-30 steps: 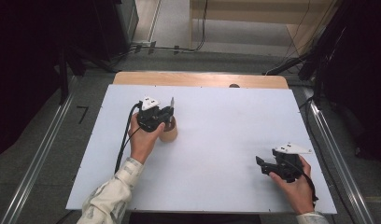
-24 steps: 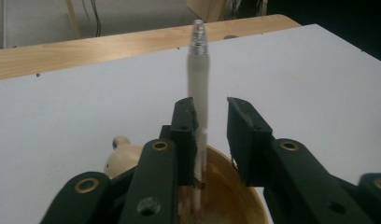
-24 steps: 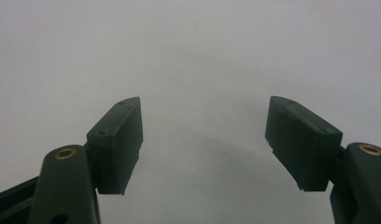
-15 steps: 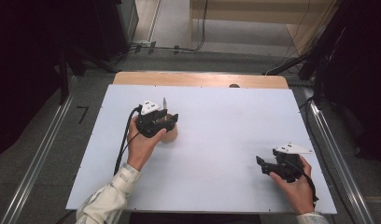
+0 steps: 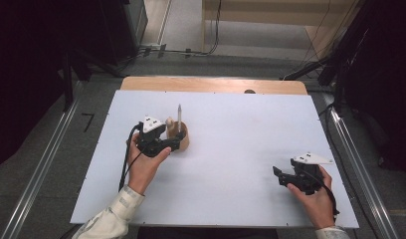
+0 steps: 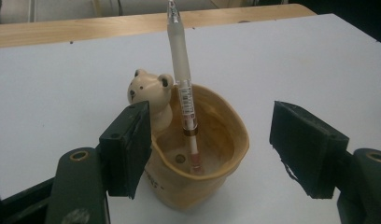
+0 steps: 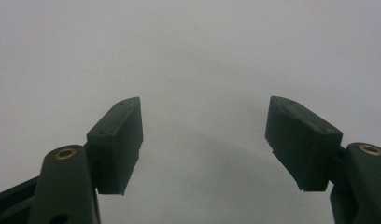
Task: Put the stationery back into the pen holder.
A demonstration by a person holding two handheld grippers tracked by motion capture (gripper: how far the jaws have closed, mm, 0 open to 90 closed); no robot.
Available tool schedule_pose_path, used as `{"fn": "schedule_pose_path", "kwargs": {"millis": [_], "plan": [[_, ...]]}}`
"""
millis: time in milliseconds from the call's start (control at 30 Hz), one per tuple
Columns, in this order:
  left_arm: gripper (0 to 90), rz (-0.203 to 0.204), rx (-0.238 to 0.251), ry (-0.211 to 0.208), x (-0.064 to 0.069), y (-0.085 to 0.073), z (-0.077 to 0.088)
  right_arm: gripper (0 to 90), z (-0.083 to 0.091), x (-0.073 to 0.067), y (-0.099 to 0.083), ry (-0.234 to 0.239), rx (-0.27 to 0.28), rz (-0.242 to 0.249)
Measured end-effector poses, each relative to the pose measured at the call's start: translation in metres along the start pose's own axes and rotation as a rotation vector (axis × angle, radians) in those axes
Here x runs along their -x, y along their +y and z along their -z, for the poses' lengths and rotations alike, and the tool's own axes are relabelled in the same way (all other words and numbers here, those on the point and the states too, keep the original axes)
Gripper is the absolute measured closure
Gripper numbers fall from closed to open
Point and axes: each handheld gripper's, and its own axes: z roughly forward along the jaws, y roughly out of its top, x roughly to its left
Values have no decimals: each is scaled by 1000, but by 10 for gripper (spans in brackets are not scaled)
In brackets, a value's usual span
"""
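A tan ceramic cup (image 5: 181, 141) with a small bear figure (image 6: 149, 91) on its rim stands on the white tabletop (image 5: 231, 124), left of centre. A white pen (image 5: 179, 115) stands upright in it, leaning on the rim (image 6: 181, 70). My left gripper (image 5: 172, 144) sits just near-left of the cup. Its jaws have just been opening and now stand wide (image 6: 209, 140), with the cup right ahead of the tips and neither pad pressing on it or the pen. My right gripper (image 5: 279, 175) rests near the front right, open over bare table (image 7: 205, 135).
A wooden strip (image 5: 211, 84) borders the far edge of the white top. Metal rails (image 5: 350, 149) run along both sides, with dark floor beyond. A black cable (image 5: 125, 164) trails from the left gripper along the forearm.
The left gripper was shut on the pen above the cup. It has opened, let the pen go into the cup and drawn back toward the near left. The right hand has kept still.
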Motion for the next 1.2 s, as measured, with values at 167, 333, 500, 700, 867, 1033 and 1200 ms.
{"fn": "schedule_pose_path", "kwargs": {"millis": [167,333,500,700,867,1033,1200], "plan": [[303,13,-6,3,-3,-8,4,267,1,1,0,-1,4,-1],[302,26,-8,12,-7,-16,8,266,2,1,0,-1,7,-4],[302,41,-4,27,-10,-27,11,266,2,0,0,-3,7,5],[277,49,-10,29,-11,-38,15,266,3,-1,0,-8,11,12],[276,60,-24,39,-15,-46,21,266,4,0,-1,-10,10,12],[275,69,-44,49,-16,-54,27,266,4,0,-1,-6,12,17],[275,67,-57,72,-19,-60,34,265,5,-1,-1,-8,13,15]]}}
